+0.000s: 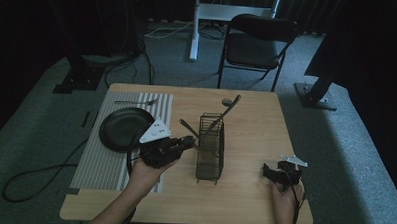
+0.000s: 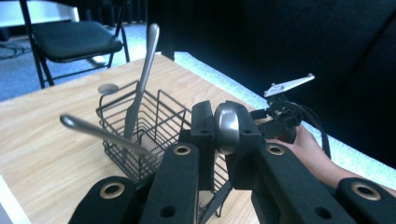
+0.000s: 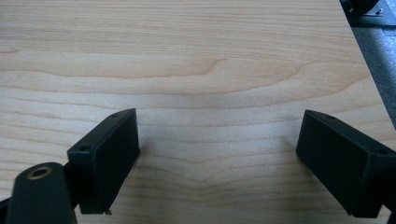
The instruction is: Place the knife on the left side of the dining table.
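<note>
One rounded steel utensil end sits pinched in the left tongs beside a black wire basket on the pale wood-grain bench. Two more steel handles lean in the basket. The right tongs gape wide, empty, low over the bench. A round black plate lies on a striped mat; a folding chair stands on grey carpet.
</note>
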Demonstrator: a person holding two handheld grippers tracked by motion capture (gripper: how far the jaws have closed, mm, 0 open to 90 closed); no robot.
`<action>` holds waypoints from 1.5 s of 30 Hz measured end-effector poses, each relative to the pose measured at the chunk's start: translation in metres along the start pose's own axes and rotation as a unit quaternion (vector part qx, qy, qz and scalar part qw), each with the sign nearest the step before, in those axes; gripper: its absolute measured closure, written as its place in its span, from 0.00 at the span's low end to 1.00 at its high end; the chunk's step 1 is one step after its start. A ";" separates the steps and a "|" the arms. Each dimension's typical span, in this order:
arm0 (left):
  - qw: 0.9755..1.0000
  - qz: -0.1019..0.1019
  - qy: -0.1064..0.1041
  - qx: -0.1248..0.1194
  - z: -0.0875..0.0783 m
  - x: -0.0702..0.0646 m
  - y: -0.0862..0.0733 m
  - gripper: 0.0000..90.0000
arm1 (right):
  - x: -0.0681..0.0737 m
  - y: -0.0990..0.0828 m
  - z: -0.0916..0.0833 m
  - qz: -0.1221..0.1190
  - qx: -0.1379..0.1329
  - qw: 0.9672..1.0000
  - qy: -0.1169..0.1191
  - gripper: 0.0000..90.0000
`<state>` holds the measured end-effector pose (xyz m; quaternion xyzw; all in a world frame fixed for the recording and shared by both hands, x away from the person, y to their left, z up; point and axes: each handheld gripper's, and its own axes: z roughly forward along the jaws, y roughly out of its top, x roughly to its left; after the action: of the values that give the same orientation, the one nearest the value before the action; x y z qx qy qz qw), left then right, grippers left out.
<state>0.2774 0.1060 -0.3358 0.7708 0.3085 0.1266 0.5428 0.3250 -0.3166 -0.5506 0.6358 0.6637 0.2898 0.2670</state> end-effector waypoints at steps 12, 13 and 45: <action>1.000 0.003 -0.003 -0.029 -0.028 -0.003 0.018 0.93 | 0.000 0.000 0.000 0.000 0.000 1.000 0.000 0.14; 1.000 0.003 -0.003 -0.029 -0.028 -0.003 0.018 0.93 | 0.000 0.000 0.000 0.000 0.000 1.000 0.000 0.14; 0.995 -0.036 0.084 -0.028 -0.094 0.039 -0.016 0.93 | 0.000 0.000 0.000 0.000 0.000 1.000 0.000 0.14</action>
<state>0.2529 0.2050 -0.3204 0.7304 0.3774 0.1796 0.5403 0.3250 -0.3165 -0.5506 0.6361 0.6634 0.2899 0.2671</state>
